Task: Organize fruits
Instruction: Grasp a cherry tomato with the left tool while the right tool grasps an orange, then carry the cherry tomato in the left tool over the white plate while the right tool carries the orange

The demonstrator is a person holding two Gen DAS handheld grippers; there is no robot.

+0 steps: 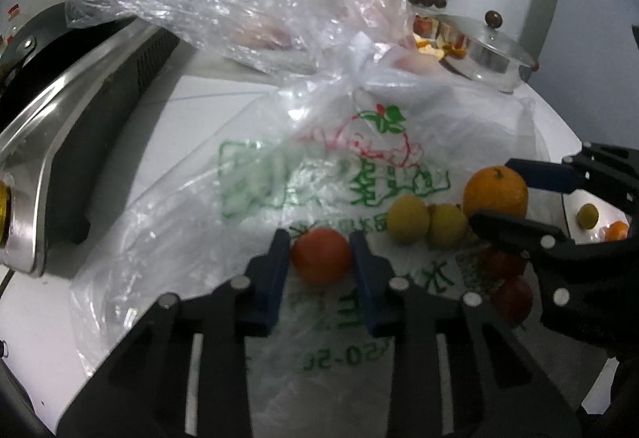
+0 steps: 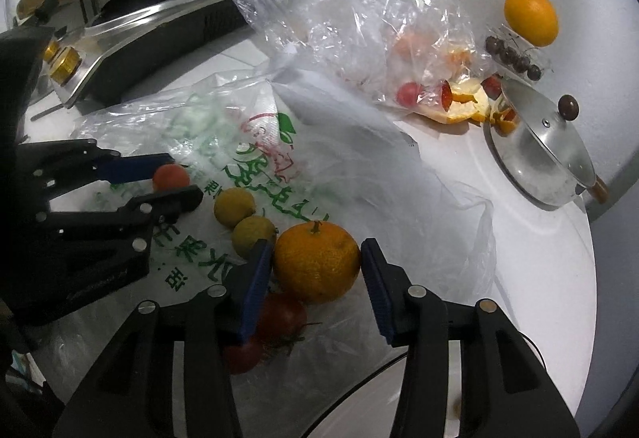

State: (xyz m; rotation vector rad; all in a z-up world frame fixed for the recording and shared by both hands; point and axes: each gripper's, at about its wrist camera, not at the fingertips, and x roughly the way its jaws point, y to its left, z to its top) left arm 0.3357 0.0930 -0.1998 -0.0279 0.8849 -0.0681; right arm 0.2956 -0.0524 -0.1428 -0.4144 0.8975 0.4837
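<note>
We hold our left gripper (image 1: 320, 256) around a small red tomato (image 1: 321, 255), its blue pads set on either side of the round fruit and seemingly touching it, though we cannot be sure the grip is firm. The tomato sits on a flattened printed plastic bag (image 1: 255, 190) spread over the white counter (image 1: 32, 318).

Our right gripper (image 2: 317, 270) brackets a larger orange (image 2: 317, 267), whose stubby stem points up and away from us. The left pad lies against the dimpled skin; a sliver of gap shows at the right pad, so this gripper reads as open around the fruit, not clamped. The orange is squat, its long axis running side to side between the pads.

Just left of it two dull yellow round fruits (image 2: 243, 216) touch one another. Two dark red tomatoes (image 2: 279, 314) sit under the left finger, partly hidden by it.

Farther back a crumpled clear bag (image 2: 343, 10) veils reddish fruit and orange peel (image 2: 465, 100), hard to make out through the creased film. A smooth yellow-orange citrus (image 2: 530, 17) stands above a row of dark cherries (image 2: 513, 56). A shiny steel pot (image 2: 539, 158) with a glass lid and dark knob sits at right; a gas stove (image 2: 147, 46) with a black pan is cut off at upper left.
</note>
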